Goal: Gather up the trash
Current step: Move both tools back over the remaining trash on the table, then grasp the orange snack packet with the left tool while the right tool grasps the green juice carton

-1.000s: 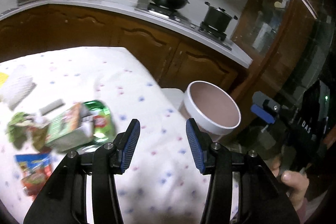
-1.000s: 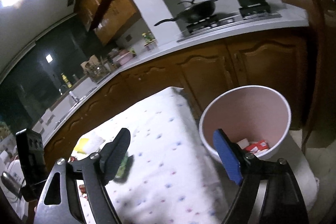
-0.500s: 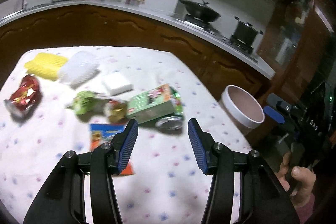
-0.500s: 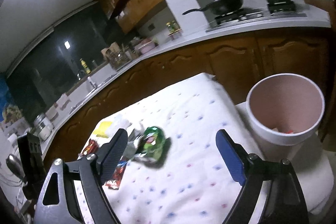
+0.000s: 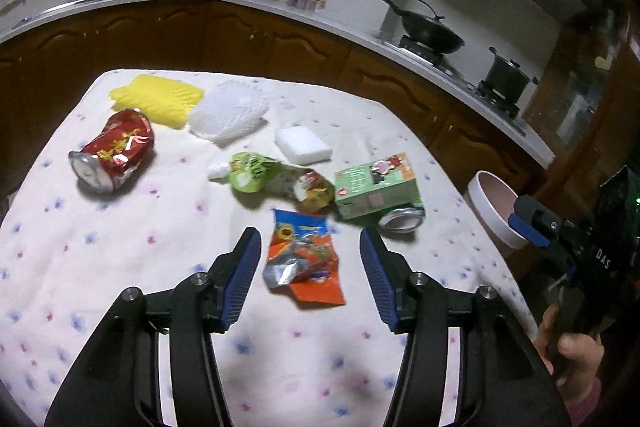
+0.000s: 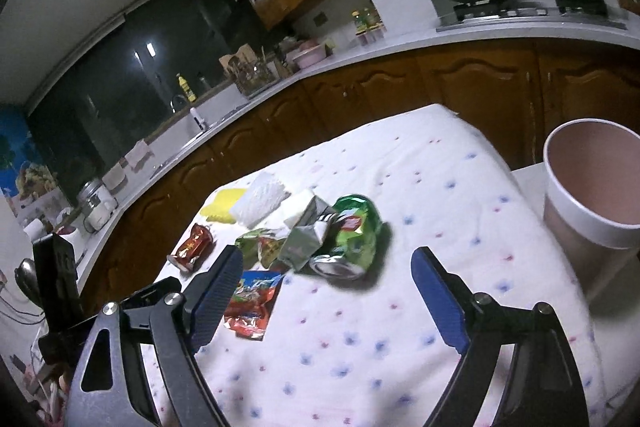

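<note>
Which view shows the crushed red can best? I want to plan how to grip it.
The left wrist view: the crushed red can lies unobstructed on the tablecloth, its dented side and silver end both visible. In the right wrist view the same can is small, far off, and mostly foreshortened.

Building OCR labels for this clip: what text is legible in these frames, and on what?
"DAS": white letters on the black body of the right gripper, seen in the left wrist view.
Red can: gold markings, unreadable.
Green carton, green can, orange wrapper, green pouch: printing too blurred to read.
Nothing else legible.
</note>
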Motion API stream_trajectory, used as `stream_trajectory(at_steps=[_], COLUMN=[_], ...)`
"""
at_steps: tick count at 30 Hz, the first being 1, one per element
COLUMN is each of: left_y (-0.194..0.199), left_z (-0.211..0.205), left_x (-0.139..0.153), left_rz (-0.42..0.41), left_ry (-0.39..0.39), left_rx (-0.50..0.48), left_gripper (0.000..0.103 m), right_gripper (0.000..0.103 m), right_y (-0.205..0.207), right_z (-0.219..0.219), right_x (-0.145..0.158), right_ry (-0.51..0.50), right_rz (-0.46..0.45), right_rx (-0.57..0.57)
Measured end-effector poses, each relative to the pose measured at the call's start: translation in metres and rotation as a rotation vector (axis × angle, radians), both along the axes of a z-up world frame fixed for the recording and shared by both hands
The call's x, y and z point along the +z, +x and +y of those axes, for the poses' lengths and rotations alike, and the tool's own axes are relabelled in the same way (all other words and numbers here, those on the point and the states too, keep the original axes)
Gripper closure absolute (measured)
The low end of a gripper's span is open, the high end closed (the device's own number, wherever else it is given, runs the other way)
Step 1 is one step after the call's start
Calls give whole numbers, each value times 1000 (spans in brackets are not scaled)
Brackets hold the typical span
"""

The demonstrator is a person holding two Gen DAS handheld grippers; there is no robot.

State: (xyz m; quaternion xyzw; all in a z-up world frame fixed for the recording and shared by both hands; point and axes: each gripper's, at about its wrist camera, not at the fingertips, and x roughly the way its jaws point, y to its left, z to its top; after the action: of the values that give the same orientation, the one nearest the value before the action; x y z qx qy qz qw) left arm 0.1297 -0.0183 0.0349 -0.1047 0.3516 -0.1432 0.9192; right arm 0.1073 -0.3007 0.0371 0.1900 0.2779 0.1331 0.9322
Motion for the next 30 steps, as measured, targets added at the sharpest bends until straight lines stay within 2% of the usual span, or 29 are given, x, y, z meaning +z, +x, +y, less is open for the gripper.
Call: stream_trajectory(at_steps=[5, 9, 23, 29, 30], left_y=[3, 10, 40, 56, 58], left_z=[7, 6, -9, -13, -13], left_x=[-7, -14, -43, -59, -61], left_rz=[23, 53, 150, 193, 200], left_ry=[7, 23, 49, 32, 26], left_rx=[6, -5, -63, -76, -79], left_gripper=[48, 43, 43, 44, 47], right_gripper=[15, 15, 16, 26, 28], right_y=[8, 17, 57, 75, 79], right_z=[13, 20, 34, 42, 43], right_x=[-3, -3, -19, -24, -25], right_ry=[-2, 9, 25, 6, 3], right_rz=[10, 13, 56, 81, 87], right_rx=[17, 25, 45, 57, 60])
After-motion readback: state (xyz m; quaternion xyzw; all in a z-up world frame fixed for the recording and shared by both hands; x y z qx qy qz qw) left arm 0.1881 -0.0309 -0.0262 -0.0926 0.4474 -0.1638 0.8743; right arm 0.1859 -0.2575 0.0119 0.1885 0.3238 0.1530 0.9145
